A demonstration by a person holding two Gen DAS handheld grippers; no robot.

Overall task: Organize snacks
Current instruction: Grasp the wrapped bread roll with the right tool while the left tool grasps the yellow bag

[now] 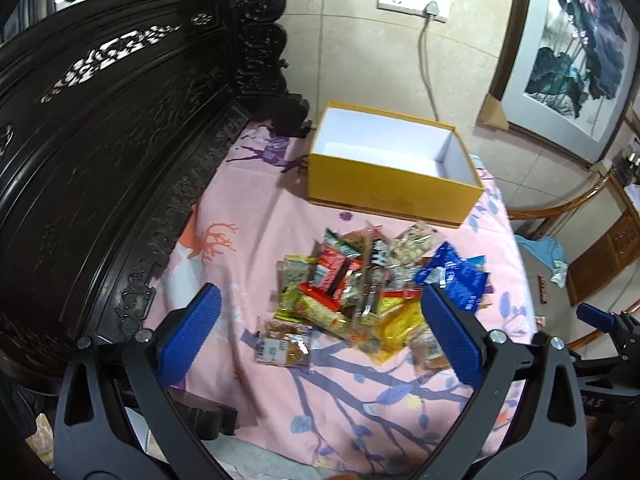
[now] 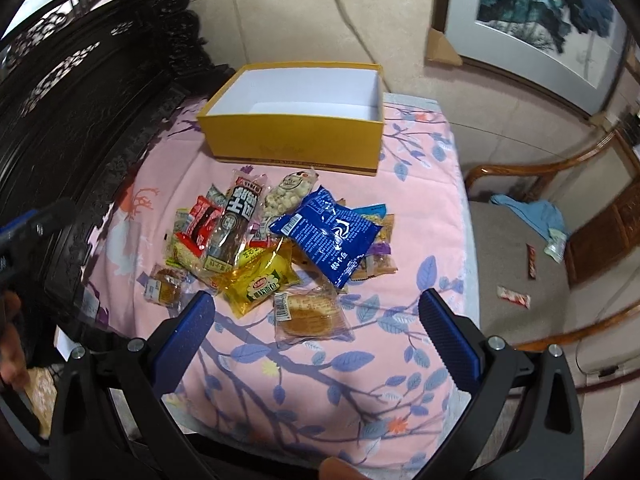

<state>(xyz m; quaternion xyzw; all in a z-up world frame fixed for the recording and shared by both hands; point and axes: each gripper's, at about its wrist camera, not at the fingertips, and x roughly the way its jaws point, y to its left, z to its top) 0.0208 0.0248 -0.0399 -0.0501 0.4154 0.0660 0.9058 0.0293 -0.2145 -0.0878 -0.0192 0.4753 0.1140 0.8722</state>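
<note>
A pile of snack packets (image 1: 360,284) (image 2: 276,240) lies on a pink patterned cloth (image 1: 248,208) (image 2: 420,232). Among them are a blue bag (image 2: 332,232) (image 1: 456,276), a yellow packet (image 2: 260,280), a black-labelled sausage packet (image 2: 236,220) and a clear-wrapped cake (image 2: 312,312). Behind the pile stands an open yellow box (image 1: 384,192) (image 2: 296,140) with a white, empty inside. My left gripper (image 1: 320,304) hovers open above the near side of the pile. My right gripper (image 2: 316,304) is open too, just above the cake packet. Neither holds anything.
A dark carved wooden headboard (image 1: 100,128) (image 2: 60,92) runs along the left. A wooden chair (image 2: 540,240) to the right holds a blue cloth (image 2: 528,212) and two small snack bars (image 2: 514,296). A cable (image 1: 426,60) hangs from a wall socket behind the box.
</note>
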